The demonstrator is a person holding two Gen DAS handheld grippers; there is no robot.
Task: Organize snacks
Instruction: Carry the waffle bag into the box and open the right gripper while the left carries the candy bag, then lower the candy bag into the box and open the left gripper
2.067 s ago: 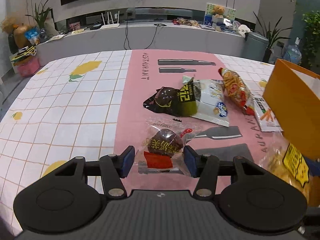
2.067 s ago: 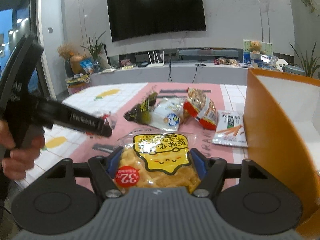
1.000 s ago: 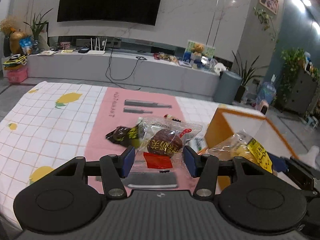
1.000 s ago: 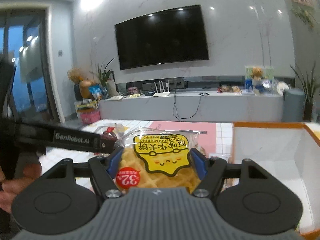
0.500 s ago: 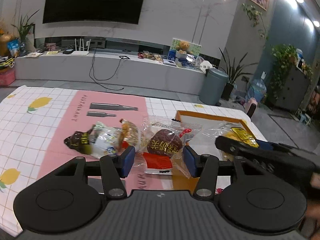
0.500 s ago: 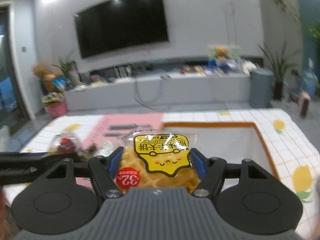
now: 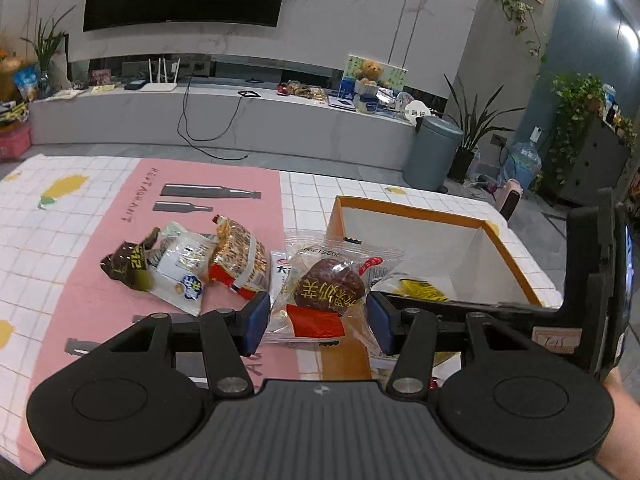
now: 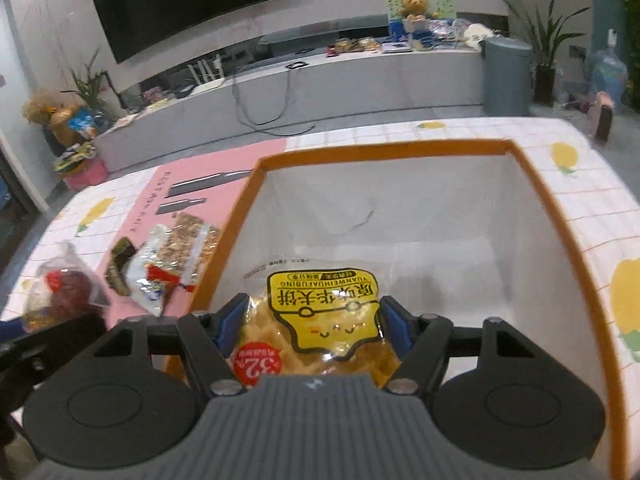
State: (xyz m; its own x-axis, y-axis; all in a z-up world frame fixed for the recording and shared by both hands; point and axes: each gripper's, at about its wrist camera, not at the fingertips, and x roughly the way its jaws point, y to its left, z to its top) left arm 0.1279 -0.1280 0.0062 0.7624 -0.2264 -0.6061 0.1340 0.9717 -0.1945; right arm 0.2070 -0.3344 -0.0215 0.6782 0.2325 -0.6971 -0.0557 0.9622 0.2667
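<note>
Here, on the table [image 7: 60,216], an orange-rimmed box [image 8: 400,148] at right. Left of it, loose snack packets [image 7: 192,268]. Above the box, right gripper [image 8: 312,322], jaws clamped on a yellow waffle packet [image 8: 324,312]. Beside the box, left gripper [image 7: 316,316], jaws closed on a clear-wrapped brown snack [image 7: 328,284].

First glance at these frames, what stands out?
The orange-rimmed box, white inside, fills the right wrist view, with the right gripper holding a yellow waffle pack over it. The left gripper holds a clear packet with a brown cake; more snacks lie on the pink cloth.
</note>
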